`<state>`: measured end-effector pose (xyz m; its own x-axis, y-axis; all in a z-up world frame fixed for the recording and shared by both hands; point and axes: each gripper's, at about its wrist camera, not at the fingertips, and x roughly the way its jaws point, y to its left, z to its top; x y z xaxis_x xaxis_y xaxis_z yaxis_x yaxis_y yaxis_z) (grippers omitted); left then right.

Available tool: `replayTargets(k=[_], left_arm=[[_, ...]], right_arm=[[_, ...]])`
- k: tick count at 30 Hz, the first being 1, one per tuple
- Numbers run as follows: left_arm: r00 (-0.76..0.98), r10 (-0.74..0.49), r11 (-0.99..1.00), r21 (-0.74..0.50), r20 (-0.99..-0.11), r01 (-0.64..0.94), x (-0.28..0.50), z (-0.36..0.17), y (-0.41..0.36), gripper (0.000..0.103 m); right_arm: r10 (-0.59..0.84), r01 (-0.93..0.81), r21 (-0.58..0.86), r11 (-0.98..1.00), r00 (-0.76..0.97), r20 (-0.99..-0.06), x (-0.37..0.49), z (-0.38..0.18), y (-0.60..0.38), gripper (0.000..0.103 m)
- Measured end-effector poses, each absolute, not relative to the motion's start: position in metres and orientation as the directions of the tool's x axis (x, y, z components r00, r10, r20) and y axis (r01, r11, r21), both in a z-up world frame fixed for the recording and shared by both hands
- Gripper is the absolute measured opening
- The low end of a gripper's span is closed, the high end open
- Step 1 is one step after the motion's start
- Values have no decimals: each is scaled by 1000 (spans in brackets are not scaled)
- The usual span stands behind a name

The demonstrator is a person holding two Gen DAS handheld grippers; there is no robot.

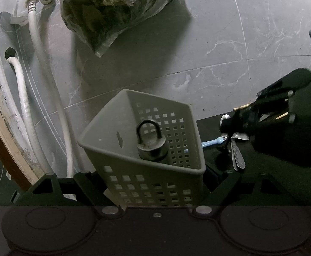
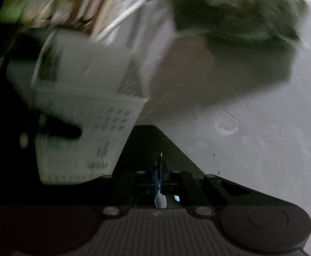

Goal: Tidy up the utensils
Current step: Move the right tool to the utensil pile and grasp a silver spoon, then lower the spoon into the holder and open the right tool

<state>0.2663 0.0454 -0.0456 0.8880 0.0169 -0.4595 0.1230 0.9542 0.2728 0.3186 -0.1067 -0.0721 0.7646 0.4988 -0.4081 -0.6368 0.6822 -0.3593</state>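
**Basket clamped at left, spoon pinched at right**

Left hand-held gripper [image 1: 153, 183] clamped on the perforated grey basket [image 1: 142, 149], low centre of the left wrist view, tilted, with a padlock [image 1: 151, 143] inside. Right of it, on a dark mat [image 1: 272, 170]: metal spoons [image 1: 237, 149] and a blue-handled utensil [image 1: 210, 143], under the right hand-held gripper [image 1: 236, 125]. In the blurred right wrist view, right hand-held gripper [image 2: 160, 166] pressed together on a thin spoon [image 2: 160, 200], bottom centre. Grey tiled floor [image 1: 219, 42] beyond, plastic bag [image 1: 117, 6] at top.

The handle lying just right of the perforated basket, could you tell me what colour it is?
Light blue handle, clearest in the left wrist view.
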Motion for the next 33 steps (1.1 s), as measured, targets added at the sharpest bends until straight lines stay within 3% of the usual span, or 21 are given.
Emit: replayTargets(k=[7, 17, 33], left_arm=[[889, 17, 954, 274, -458, 123, 266, -46, 45, 86], [891, -11, 952, 269, -454, 149, 267, -48, 46, 86], [888, -83, 936, 271, -453, 226, 271, -49, 32, 86]], right_arm=[[501, -532, 33, 846, 772, -392, 334, -39, -144, 1], [469, -357, 359, 862, 831, -299, 337, 15, -194, 2], [625, -494, 457, 740, 757, -193, 317, 90, -181, 2]])
